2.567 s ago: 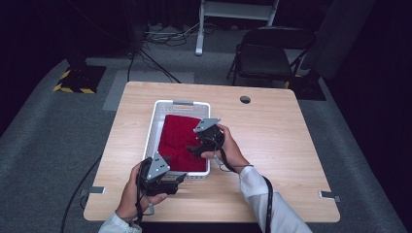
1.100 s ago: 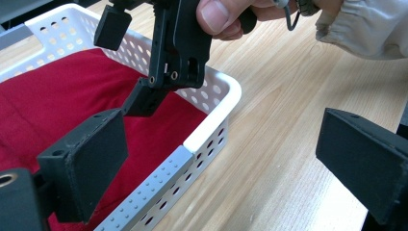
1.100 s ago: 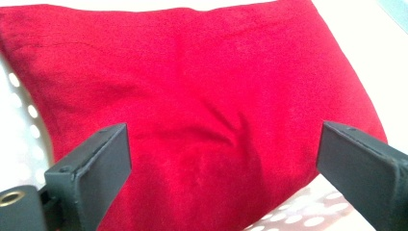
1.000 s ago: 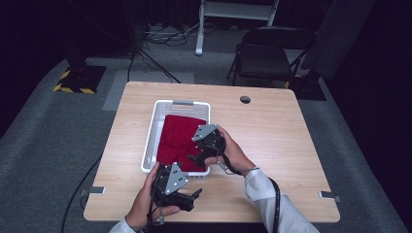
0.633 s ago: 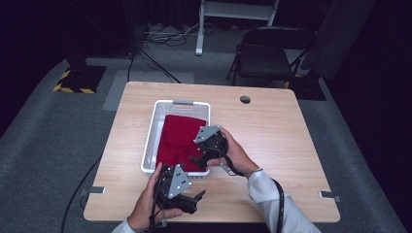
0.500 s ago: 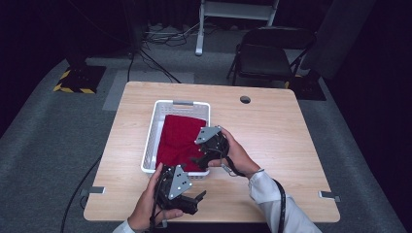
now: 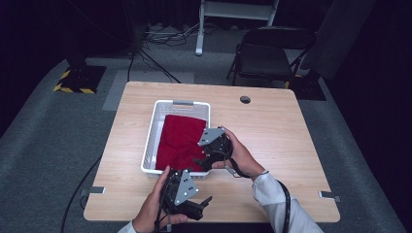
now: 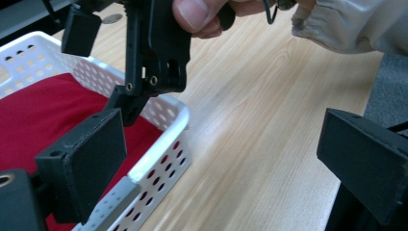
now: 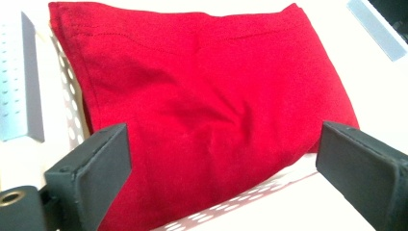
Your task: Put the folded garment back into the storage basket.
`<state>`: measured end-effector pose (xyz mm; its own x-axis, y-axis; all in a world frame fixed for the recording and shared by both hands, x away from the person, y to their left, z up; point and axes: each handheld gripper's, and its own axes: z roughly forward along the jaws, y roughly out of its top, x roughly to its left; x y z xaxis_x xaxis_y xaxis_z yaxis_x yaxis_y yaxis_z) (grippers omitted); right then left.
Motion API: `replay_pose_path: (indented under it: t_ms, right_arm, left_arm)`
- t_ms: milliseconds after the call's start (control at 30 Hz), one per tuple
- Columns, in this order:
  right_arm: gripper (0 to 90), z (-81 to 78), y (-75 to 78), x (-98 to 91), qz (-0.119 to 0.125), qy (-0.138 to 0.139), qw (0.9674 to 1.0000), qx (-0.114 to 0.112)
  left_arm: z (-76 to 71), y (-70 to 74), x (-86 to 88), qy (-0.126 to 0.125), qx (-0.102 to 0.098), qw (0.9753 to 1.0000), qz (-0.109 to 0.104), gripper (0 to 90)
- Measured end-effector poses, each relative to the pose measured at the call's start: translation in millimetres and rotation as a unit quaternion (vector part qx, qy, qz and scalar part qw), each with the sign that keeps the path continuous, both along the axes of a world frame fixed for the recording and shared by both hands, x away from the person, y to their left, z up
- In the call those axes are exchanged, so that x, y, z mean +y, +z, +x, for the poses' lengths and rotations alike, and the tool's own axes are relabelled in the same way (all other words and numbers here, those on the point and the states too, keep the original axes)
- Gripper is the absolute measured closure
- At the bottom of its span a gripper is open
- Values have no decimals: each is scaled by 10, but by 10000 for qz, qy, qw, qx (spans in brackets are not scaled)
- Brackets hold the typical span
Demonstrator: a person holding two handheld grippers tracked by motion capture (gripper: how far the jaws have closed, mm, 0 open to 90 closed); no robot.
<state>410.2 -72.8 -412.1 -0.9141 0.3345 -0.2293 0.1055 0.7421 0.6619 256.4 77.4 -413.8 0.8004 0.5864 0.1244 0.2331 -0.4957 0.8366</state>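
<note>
Over the white basket's near rim, right gripper, jaws wide, empty, above red cloth; left gripper likewise agape.

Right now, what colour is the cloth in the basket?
Red. The cloth lies folded in the white basket; the right gripper view shows it best.

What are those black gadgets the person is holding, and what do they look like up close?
Each is a hand-held gripper: the left and right are black, with two flat rectangular jaw pads, a grey three-cornered plate on top and a black cable trailing back. The person wears light grey sleeves.
</note>
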Motion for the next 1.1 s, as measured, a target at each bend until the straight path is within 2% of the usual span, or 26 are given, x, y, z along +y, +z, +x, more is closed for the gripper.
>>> replay_pose_path:
  t_ms: [300,400,833,1100]
  right_arm:
    - [53,-72,37,-76,34,65,9999,-92]
    - [53,-110,54,-115,19,80,9999,-114]
    - [53,-182,101,-313,51,-53,9998,-198]
    - [53,-217,124,-487,8,-188,9995,-239]
  left_arm:
    - [-54,-60,-136,-187,23,9998,105,34]
    - [-67,-86,-184,-139,39,9997,202,34]
    - [-116,-137,-295,-412,73,9988,245,38]
    - [-107,-236,-366,-581,192,9973,400,43]
